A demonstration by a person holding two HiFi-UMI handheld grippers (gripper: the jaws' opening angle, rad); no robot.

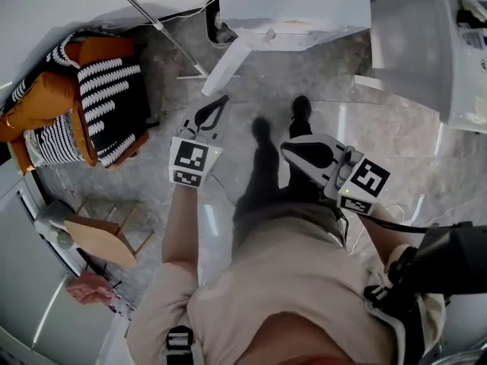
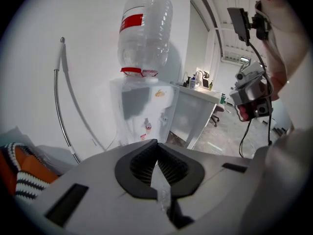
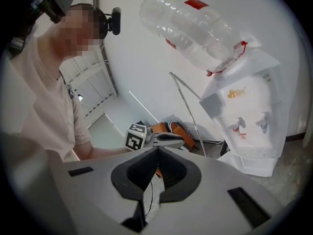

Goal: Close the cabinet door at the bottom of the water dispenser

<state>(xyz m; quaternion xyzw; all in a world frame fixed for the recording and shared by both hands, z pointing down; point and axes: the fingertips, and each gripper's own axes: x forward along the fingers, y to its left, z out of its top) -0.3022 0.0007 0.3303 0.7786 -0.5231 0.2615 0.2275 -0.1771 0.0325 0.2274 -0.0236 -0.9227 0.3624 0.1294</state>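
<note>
The person is holding both tools low over the floor (image 1: 259,90). The left gripper (image 1: 219,103) is pointing ahead with its jaws pressed together, gripping nothing. The right gripper (image 1: 288,149) is likewise showing closed, empty jaws. Farther ahead, the water dispenser (image 1: 293,10) is standing against the wall, and its bottom cabinet door (image 1: 227,65) is hanging open on the left gripper's side.

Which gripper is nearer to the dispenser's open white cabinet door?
Left. In the head view the left gripper sits below the white door; the right gripper is lower, further right.
</note>
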